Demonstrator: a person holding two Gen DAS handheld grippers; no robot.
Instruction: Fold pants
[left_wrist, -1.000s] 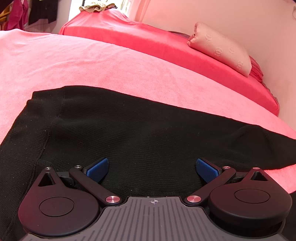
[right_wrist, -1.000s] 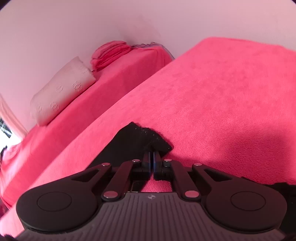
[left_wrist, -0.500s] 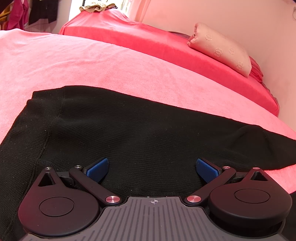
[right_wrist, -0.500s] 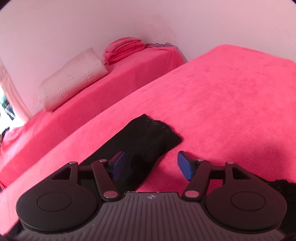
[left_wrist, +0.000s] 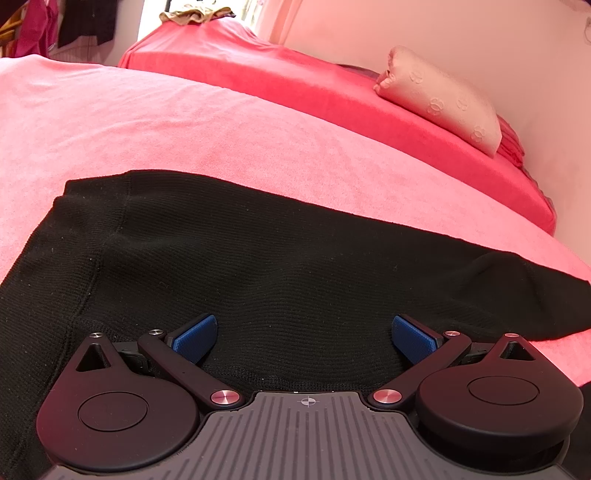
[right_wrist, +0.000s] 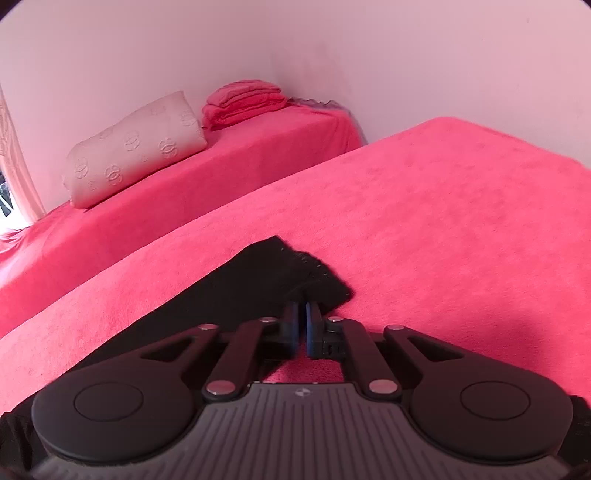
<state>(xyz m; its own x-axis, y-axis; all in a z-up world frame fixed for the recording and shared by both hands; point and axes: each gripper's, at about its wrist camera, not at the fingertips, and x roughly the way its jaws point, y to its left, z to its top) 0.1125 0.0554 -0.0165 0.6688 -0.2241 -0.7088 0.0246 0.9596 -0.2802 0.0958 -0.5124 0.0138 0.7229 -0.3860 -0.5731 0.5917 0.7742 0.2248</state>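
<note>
Black pants (left_wrist: 280, 266) on pink blanket (left_wrist: 184, 122)

Black pants (left_wrist: 280, 258), pink blanket (left_wrist: 184, 122), cream pillow (right_wrist: 133, 147) w/ embossed rings, blue claw pads (left_wrist: 194, 338).

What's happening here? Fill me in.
A person with a gripper in each hand is folding black pants spread on a pink cover. The left gripper hangs open over the waist end, pads clear of the cloth. The right gripper is closing at the leg's hem; its pads are nearly together, but whether cloth is caught between them isn't clear. No fold is made yet.
</note>
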